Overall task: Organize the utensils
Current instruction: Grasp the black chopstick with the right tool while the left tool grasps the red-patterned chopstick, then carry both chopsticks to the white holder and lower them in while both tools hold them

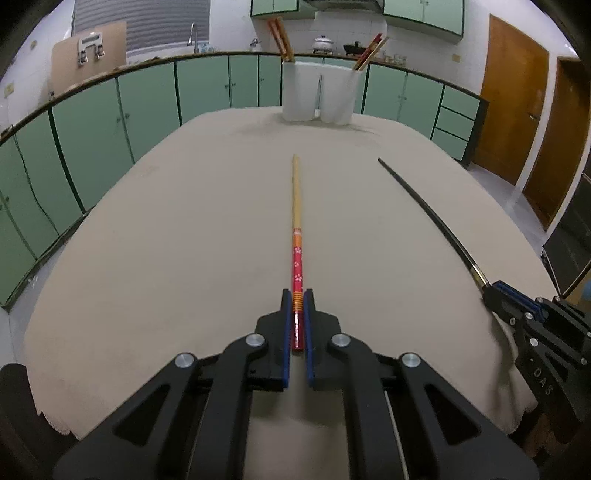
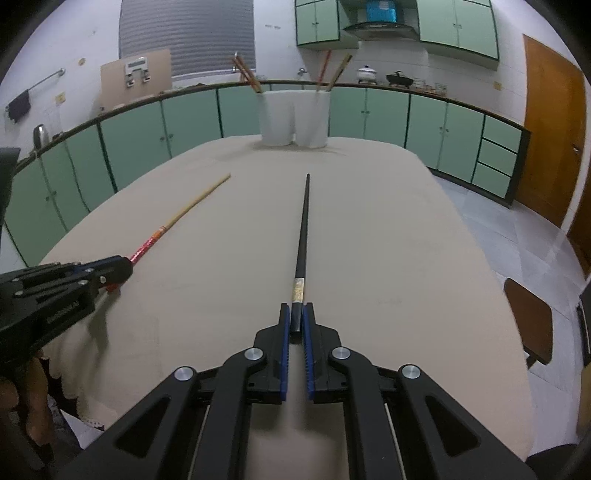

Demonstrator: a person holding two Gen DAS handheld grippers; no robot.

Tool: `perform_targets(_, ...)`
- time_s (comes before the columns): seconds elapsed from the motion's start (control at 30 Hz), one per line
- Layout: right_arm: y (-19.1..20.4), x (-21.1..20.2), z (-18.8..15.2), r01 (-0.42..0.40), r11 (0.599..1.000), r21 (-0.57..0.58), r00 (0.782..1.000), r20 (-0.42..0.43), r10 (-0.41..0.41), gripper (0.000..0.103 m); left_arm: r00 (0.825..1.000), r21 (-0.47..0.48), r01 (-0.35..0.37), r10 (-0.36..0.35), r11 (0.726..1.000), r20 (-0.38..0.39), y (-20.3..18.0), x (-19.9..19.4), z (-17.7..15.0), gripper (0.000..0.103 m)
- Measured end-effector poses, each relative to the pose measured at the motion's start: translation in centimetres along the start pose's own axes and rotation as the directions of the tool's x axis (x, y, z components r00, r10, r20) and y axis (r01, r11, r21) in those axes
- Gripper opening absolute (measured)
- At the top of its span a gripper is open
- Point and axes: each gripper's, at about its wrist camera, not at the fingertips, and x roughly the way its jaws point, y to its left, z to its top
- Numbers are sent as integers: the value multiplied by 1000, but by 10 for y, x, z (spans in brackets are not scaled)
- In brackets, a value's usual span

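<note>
Left wrist view: left gripper pinching red-patterned chopstick; right gripper clamping black chopstick; "DAS" lettering on right gripper body

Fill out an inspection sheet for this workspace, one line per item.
Surface: table under a beige cloth.
Job's things: red-patterned chopstick; black chopstick; white holder at the far edge, chopsticks standing in both compartments.
Clutter: nothing seen.
Grippers: left gripper shut on the red-patterned chopstick's end; right gripper shut on the black chopstick's end.
Cables: nothing seen.
Surroundings: green cabinets, wooden door, range hood.
</note>
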Motion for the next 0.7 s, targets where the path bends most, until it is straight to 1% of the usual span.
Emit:
perform_targets(0.03, 1, 0, -1, 1, 1000, -2, 1000, 2, -1, 8, 1000, 2, -5, 5, 1000, 5, 1, -1, 0, 11)
perform_targets(0.07, 0, 0, -1, 1, 1000, 3, 1000, 2, -1, 8, 1000, 7, -4, 4, 1000, 6, 1, -2, -1, 16)
perform_targets(0.17, -1, 0, -3, -4, 1000, 11, 1000, 3, 4, 9, 1000, 45, -3, 3, 999, 20, 0, -3, -4, 18)
perform_targets(0.2, -1, 0, -3, -4, 1000, 9, 1000, 3, 4, 9, 1000, 54, -3, 2, 999, 23, -1, -2, -5, 18)
perform_targets(0.23, -1, 1, -3, -5, 1000, 10, 1000, 1, 5, 9, 1000, 61, 0, -1, 998, 24, -1, -2, -6, 13)
perform_targets(0.27, -1, 1, -2, -6, 1000, 11, 1000, -3, 6, 8, 1000, 61, 11, -12, 998, 19, -1, -1, -3, 5)
perform_targets(0.37, -4, -1, 2, -19, 999, 32, 999, -25, 20, 7, 1000, 36, 28, -28, 999, 2, 3, -6, 5, 5)
perform_targets(0.43, -6, -11, 7, -32, 998, 53, 999, -18, 33, 7, 999, 14, 40, -39, 999, -11, 7, -16, 15, 5)
perform_targets(0.47, -6, -19, 13, -28, 998, 55, 1000, -9, 29, 7, 999, 9, 45, -45, 999, -15, 9, -24, 21, 5)
perform_targets(0.53, -8, -39, 27, -46, 996, 75, 999, 16, 45, 7, 998, 1, 54, -54, 999, -19, 13, -37, 31, 5)
perform_targets(0.6, -8, -55, 42, -53, 997, 62, 998, 34, 51, 7, 998, 8, 56, -56, 998, -24, 16, -51, 45, 5)
perform_targets(0.7, -8, -82, 76, -63, 998, 31, 995, 79, 60, 7, 997, 18, 69, -68, 997, -38, 20, -68, 66, 5)
